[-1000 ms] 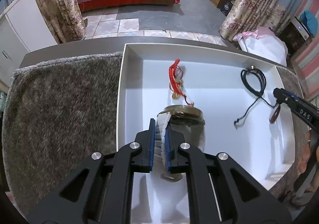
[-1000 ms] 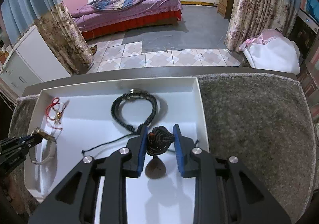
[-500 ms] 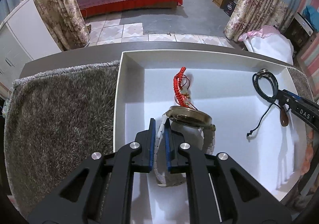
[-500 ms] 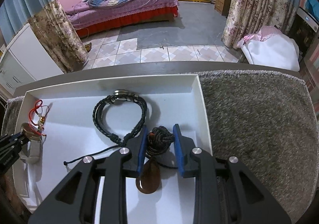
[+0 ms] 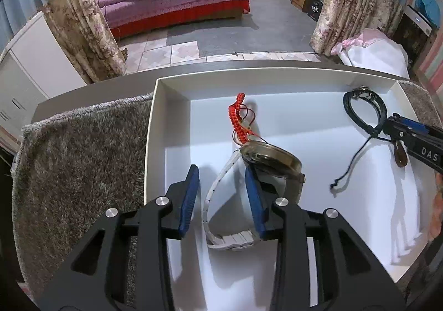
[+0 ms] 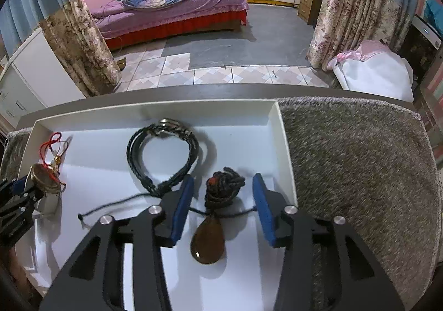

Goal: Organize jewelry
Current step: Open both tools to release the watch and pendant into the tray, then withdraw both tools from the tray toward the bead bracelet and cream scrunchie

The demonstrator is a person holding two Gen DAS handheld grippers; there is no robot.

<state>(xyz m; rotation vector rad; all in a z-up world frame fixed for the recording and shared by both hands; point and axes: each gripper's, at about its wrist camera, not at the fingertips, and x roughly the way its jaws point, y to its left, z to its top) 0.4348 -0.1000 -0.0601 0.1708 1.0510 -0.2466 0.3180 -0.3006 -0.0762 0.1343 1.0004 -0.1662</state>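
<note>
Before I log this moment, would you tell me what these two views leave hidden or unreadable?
- Watch dial: left wrist view sees the case edge-on; right wrist view too small to read.
- Watch band, right side: behind the left gripper's right finger.
- Pendant cord knot: a dark bundle, turns unclear.
- White tray's near rim: cut off by both grippers' bodies.
- Right gripper: open, astride the pendant cord.

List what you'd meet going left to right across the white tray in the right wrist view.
Left gripper at the tray's left edge, open, → watch with the red cord bracelet just behind it → black braided bracelet → pendant necklace between the open right gripper's fingers → grey rug.
</note>
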